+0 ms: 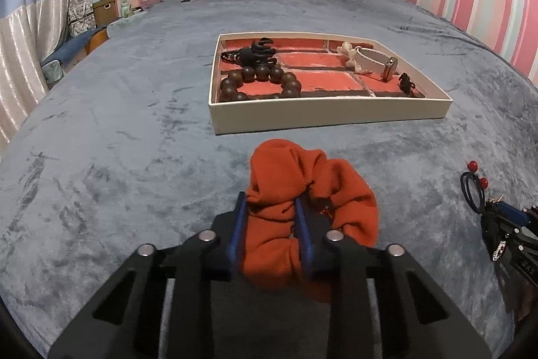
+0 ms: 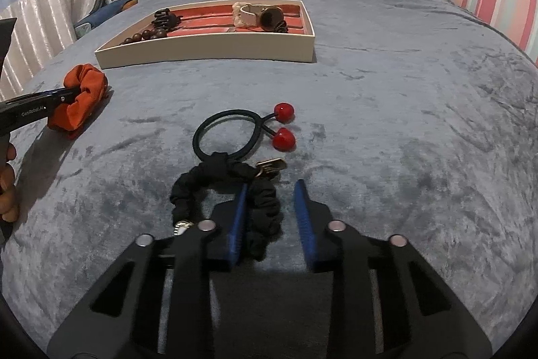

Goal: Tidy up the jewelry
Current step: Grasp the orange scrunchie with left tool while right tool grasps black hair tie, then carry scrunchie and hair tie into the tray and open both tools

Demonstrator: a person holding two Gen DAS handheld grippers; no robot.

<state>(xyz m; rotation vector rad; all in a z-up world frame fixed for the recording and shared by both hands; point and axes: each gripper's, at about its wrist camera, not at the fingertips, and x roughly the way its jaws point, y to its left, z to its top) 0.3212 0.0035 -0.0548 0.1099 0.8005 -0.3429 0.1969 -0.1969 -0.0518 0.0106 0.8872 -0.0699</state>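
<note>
From your left wrist view, the left gripper has its blue pads pinched on a fold of the orange scrunchie, which lies bunched on the grey bedspread; most of it spills to the right of the fingers. The jewelry tray sits straight ahead and farther off, its long side running left to right across your line — so I'd judge the carry to be forward and up over the near wall. The middle compartments look free; the bead bracelet fills the near left one. From your right wrist view, the right gripper shows a clear gap between its pads: the black scrunchie lies against the left pad, the right pad stands apart from it, so it doesn't look clamped yet. The black scrunchie's loop runs off to the left of the fingers, and the black hair tie with red balls lies just beyond. Here the tray is far and to the left — your left hand is the nearer one.
</note>
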